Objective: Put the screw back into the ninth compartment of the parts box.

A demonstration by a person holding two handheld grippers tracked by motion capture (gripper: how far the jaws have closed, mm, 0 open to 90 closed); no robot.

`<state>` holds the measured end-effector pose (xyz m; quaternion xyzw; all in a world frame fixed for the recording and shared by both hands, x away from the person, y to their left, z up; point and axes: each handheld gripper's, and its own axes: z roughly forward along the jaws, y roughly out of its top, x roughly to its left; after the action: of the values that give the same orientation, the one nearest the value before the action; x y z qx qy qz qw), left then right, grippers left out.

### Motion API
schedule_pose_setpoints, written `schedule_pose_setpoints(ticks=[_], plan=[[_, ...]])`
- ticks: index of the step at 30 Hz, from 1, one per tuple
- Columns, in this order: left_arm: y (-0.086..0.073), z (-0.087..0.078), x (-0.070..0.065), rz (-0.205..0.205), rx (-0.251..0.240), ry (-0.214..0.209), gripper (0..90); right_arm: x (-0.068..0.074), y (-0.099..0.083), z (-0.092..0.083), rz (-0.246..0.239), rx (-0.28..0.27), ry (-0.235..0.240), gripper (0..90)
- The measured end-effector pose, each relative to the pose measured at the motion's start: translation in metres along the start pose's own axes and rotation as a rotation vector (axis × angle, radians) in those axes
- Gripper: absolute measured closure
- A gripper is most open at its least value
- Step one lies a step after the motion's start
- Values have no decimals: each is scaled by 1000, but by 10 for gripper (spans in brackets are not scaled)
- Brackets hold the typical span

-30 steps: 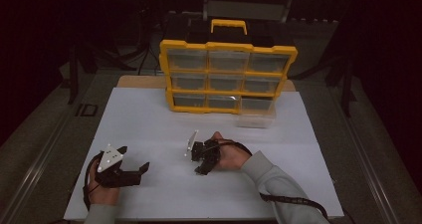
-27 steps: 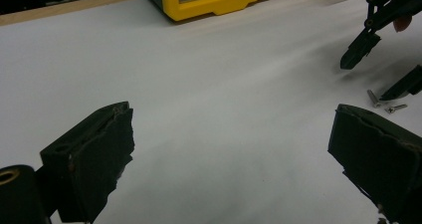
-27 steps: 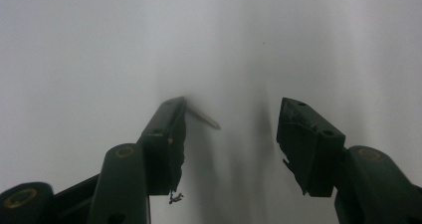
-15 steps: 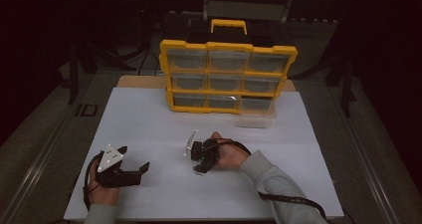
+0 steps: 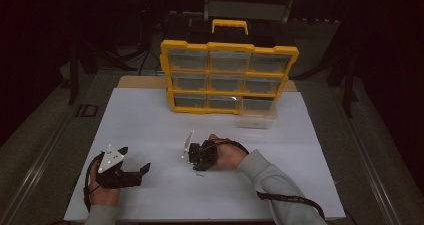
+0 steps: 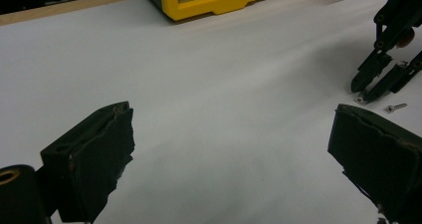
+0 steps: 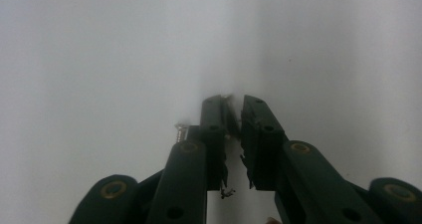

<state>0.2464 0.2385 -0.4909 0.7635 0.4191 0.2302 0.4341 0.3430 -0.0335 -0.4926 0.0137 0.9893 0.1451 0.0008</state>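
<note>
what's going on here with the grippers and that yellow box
A person sits at a white table with a gripper in each hand. The right gripper points its nearly closed jaws down at the table beside a small screw, though a firm grip on anything cannot be confirmed. The left gripper rests wide open and idle. Behind stands a yellow drawer organizer; one clear drawer lies on the table before it.

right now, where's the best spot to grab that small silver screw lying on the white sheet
Probably across the thin shank of the small silver screw, coming straight down: it lies flat on the white sheet, beside the right gripper's nearly closed tips.
</note>
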Motion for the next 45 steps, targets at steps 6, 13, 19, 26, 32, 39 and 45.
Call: schedule_pose_setpoints(ticks=[6,13,19,26,32,39,45], plan=[[0,0,0,-2,-3,-1,47,-1,4,1,5,40,14,856],[0,-1,0,-1,-1,0,47,-3,5,0,10,57,27,880],[0,0,0,-1,0,0,47,-3,1,-3,0,83,27,880],[0,0,0,0,2,2,47,-6,-10,-6,21,74,23,880],[0,0,0,-1,2,1,47,-7,-13,-14,34,60,16,880],[0,0,0,0,1,2,47,-8,-15,-21,36,59,10,880],[0,0,0,-2,0,2,47,-10,-19,-26,42,55,3,880]])
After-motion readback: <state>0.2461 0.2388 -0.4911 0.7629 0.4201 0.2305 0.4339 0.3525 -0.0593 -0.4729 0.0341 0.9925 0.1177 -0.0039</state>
